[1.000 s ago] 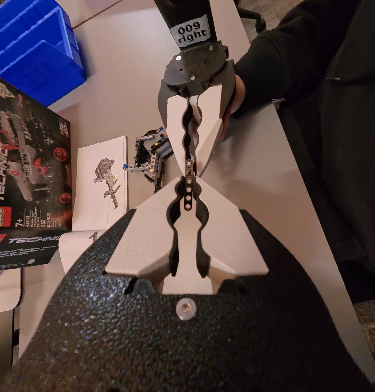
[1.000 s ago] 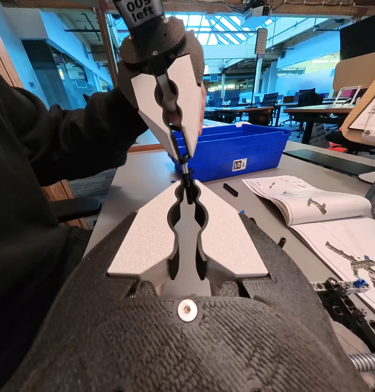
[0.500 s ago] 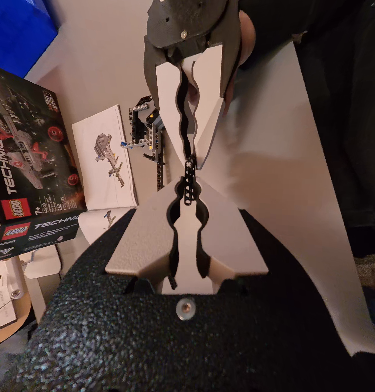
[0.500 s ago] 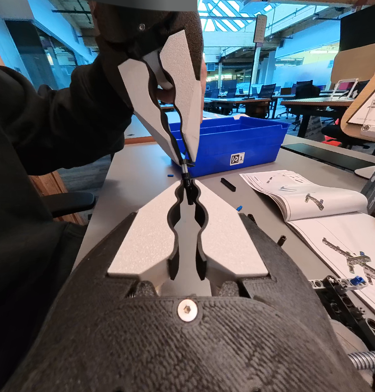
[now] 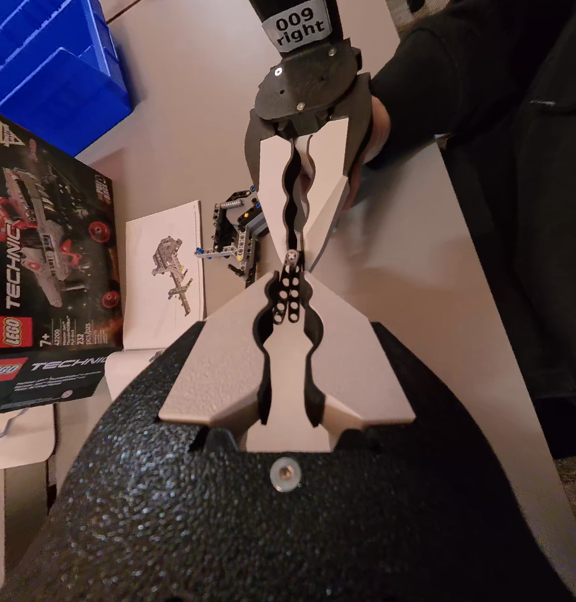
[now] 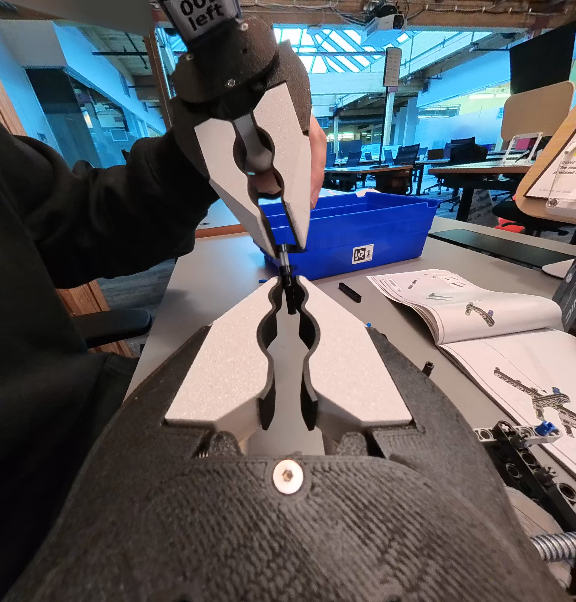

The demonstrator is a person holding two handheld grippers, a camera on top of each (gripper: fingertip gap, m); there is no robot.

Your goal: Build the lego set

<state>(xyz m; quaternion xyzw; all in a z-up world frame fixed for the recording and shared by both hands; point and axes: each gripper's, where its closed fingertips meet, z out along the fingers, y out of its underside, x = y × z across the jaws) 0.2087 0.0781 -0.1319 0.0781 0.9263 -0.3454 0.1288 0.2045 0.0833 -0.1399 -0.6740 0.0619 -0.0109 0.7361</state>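
I've got the left tool (image 5: 288, 277) clamped on a pair of black holed beams (image 5: 288, 299), their long axis running straight out along my fingers toward the right tool (image 5: 294, 250), held up above the tabletop (image 5: 188, 130). The right tool (image 6: 288, 286) is pinched shut on a slim black pin piece (image 6: 289, 298), its axis pointing up at the left tool (image 6: 285, 249), tip to tip. The half-built grey and black model (image 5: 236, 231) sits beside the open instruction booklet (image 5: 164, 260).
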